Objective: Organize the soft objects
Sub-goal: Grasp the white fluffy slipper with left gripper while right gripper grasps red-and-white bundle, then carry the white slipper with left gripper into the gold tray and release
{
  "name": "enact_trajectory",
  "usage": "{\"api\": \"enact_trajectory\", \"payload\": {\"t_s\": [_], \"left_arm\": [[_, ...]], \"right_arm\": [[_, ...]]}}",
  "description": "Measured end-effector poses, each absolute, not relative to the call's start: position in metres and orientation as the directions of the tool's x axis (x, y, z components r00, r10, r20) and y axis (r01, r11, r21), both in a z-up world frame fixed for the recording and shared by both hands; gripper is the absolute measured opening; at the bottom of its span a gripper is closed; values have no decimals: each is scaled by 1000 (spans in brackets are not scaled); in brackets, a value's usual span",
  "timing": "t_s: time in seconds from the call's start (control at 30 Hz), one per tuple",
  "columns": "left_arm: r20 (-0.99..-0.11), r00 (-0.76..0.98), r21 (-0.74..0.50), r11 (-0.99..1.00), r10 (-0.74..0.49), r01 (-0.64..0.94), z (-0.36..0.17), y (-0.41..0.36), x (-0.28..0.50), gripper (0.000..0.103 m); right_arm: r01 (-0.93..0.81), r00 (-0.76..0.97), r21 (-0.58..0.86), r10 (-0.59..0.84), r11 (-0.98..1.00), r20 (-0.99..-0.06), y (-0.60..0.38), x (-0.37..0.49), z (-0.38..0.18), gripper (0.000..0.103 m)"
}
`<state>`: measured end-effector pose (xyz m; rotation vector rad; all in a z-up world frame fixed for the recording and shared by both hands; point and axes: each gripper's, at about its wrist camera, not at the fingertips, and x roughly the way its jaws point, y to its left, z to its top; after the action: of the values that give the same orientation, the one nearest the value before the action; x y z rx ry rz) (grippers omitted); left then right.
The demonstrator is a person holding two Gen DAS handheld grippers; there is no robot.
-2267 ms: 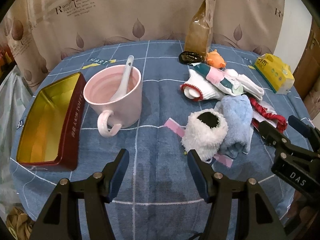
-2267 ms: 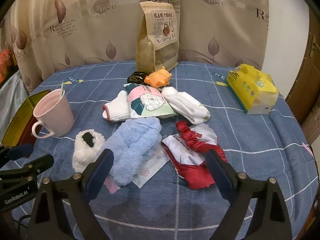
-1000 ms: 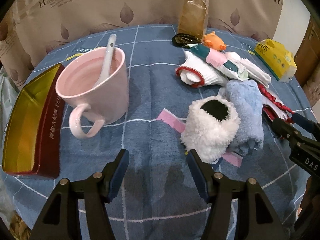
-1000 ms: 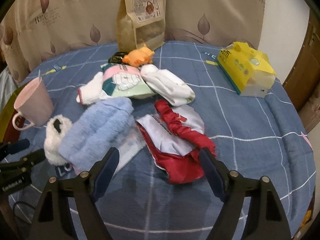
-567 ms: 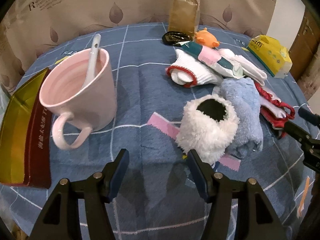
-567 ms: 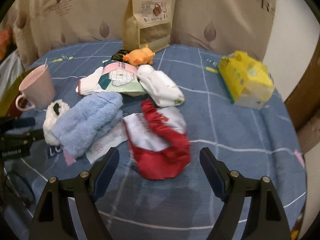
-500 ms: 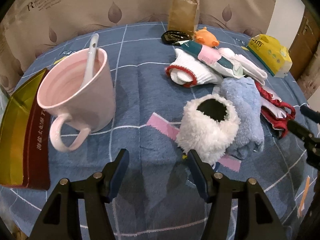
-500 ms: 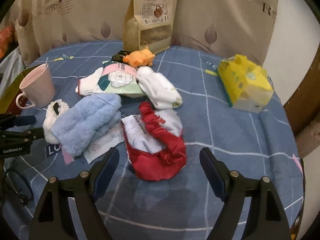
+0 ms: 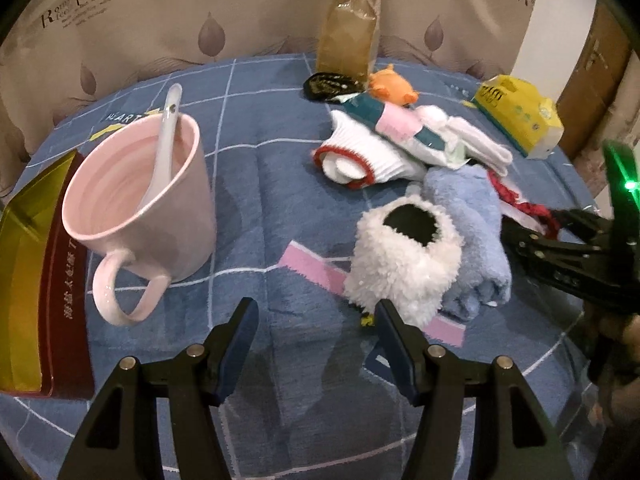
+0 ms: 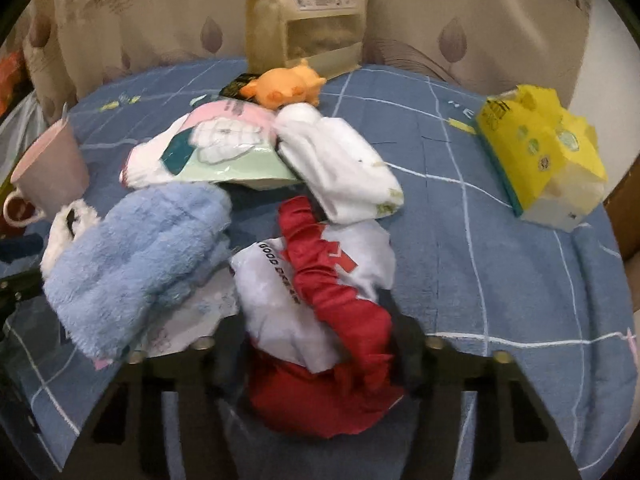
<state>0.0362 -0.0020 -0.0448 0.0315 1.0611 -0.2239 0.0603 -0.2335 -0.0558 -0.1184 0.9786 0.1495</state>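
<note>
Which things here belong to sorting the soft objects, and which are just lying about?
Job: red cloth, blue towel, fluffy pouch, white socks, right claw.
Lying about: mug, spoon, tin, tissues, snack bag.

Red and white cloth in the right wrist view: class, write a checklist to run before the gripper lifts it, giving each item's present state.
1. Red and white cloth lies between the right gripper fingers, whose jaws have just been closing: ok.
2. Pads firmly pressing the cloth: cannot tell, the picture is blurred.
3. Blue fluffy towel outside the jaws: ok, it lies beside the cloth.
4. White folded cloth off the red one: not ok, its near edge overlaps it.
5. Left gripper out of the way: ok, open and empty near the white fleecy pouch.
</note>
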Motion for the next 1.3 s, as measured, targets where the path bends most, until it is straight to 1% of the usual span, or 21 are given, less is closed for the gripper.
{"api": "enact_trajectory", "payload": {"t_s": [0.03, 0.07, 0.1, 0.2, 0.37, 0.43, 0.63, 0.83, 0.87, 0.9, 1.0, 1.3], "left_arm": [[-866, 472, -81, 977, -168, 199, -44, -2, 36, 62], [-863, 474, -81, 975, -173, 208, -43, -2, 35, 62], [-863, 472, -83, 972, -181, 221, -42, -3, 35, 62], [-861, 475, -72, 968, -181, 239, -39, -3, 32, 62], [-850, 478, -92, 955, -223, 281, -33, -4, 28, 62], [-844, 478, -92, 945, -241, 313, -32, -11, 26, 62], [-863, 437, -72, 919, -252, 387, -42, -40, 36, 62], [-893, 382, -80, 918, -239, 387, -59, -50, 53, 61], [-893, 378, -93, 922, -244, 377, -59, -49, 56, 57], [-892, 373, -112, 924, -255, 366, -60, -46, 58, 45], [-890, 355, -157, 924, -286, 349, -60, -39, 60, 41], [-858, 419, -168, 933, -298, 319, -32, -8, 48, 40]], "right_arm": [[-170, 554, -29, 71, 985, -829, -236, 60, -55, 40], [-159, 557, -28, 66, 987, -828, -239, 59, -55, 33], [-137, 562, -26, 56, 990, -825, -243, 59, -55, 29], [-57, 575, -41, 0, 998, -818, -259, 61, -54, 26], [61, 581, -84, -104, 995, -807, -280, 67, -53, 25], [86, 574, -85, -119, 993, -810, -287, 70, -54, 25], [76, 575, -100, -125, 992, -808, -285, 76, -55, 26], [70, 592, -105, -126, 992, -796, -283, 72, -57, 27], [70, 595, -108, -128, 992, -793, -282, 72, -57, 27], [69, 598, -111, -130, 991, -791, -282, 72, -58, 28], [69, 602, -114, -133, 991, -787, -281, 69, -58, 28], [68, 606, -118, -136, 991, -784, -281, 68, -58, 30]]}}
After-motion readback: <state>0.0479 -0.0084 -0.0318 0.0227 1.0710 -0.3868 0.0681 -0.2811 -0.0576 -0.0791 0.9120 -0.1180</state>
